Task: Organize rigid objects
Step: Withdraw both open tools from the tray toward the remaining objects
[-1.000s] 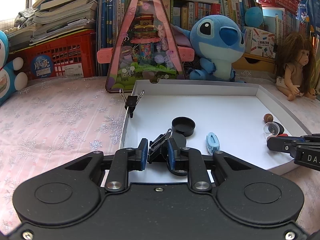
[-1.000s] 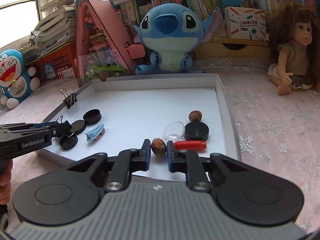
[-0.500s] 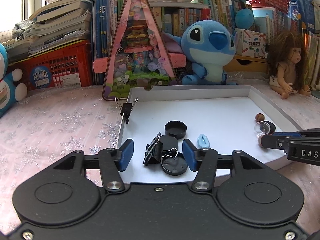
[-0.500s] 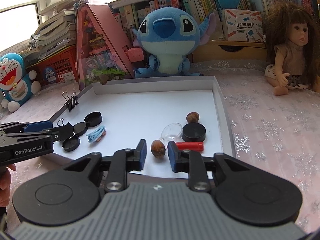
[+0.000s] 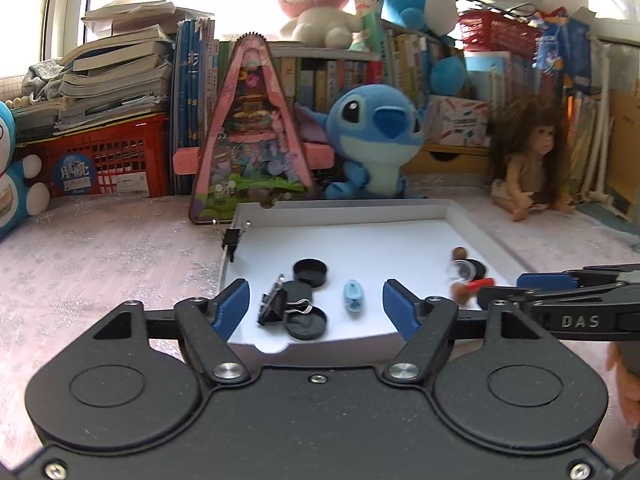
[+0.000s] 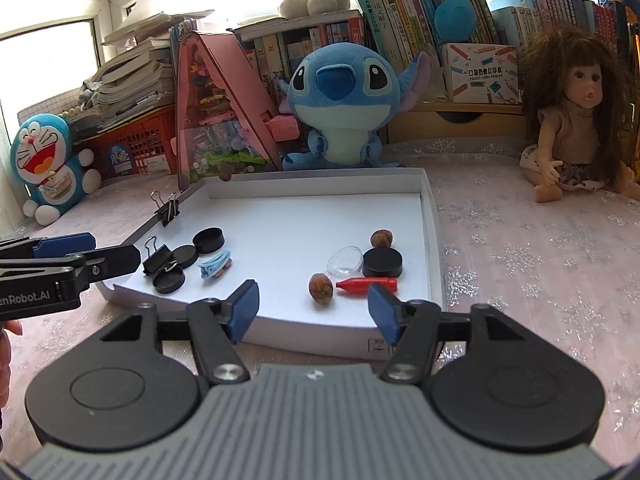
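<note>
A white tray [image 5: 360,216] [image 6: 434,216] holds small rigid items. On its left lie a black binder clip [image 5: 273,303] [image 6: 158,258], black round caps [image 5: 310,273] [image 6: 208,239] and a blue hair clip [image 5: 354,296] [image 6: 215,266]. On its right lie two nuts [image 6: 321,287], a red crayon-like piece [image 6: 368,285], a clear dome [image 6: 345,261] and a black disc [image 6: 383,262]. My left gripper [image 5: 316,310] is open, just short of the binder clip. My right gripper [image 6: 314,312] is open, just short of the near nut.
A second binder clip [image 6: 167,210] is clipped on the tray's left rim. A Stitch plush [image 6: 340,96], a pink triangular toy house [image 5: 252,136], a doll [image 6: 576,120], a Doraemon toy [image 6: 44,164], a red crate [image 5: 108,160] and books stand behind.
My left gripper let go of the binder clip, opened wide and drew back. My right gripper opened off the nut and drew back too. Both items lie in the tray.
</note>
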The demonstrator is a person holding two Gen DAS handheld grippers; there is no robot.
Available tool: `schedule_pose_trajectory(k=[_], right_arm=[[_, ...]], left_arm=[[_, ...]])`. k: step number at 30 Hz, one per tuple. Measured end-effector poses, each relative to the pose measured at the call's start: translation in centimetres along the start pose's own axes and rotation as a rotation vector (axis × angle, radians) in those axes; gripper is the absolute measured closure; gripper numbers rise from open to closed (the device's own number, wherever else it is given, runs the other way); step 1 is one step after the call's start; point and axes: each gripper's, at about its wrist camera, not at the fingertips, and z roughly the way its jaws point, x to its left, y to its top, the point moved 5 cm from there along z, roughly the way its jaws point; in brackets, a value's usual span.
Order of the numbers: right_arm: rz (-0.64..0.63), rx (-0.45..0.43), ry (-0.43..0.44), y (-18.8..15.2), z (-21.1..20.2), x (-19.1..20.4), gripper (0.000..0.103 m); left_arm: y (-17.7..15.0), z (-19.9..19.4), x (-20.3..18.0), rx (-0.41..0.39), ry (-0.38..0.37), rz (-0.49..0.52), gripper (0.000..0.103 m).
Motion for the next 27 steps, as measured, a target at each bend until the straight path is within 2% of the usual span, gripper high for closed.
schedule_pose_trajectory(k=[11,27], right_arm=[[-0.035,-0.021,0.013,-1.5,-3.0,0.2,0.019],[-0.054,-0.02,0.036,-4.4,-6.3,0.5,0.016]], left_arm=[[-1.9,-4.4,-2.0,0.0,-0.094,0.023,0.027],[-6.4,-8.9,-3.8,0.07,-0.177,0.002,0.026]])
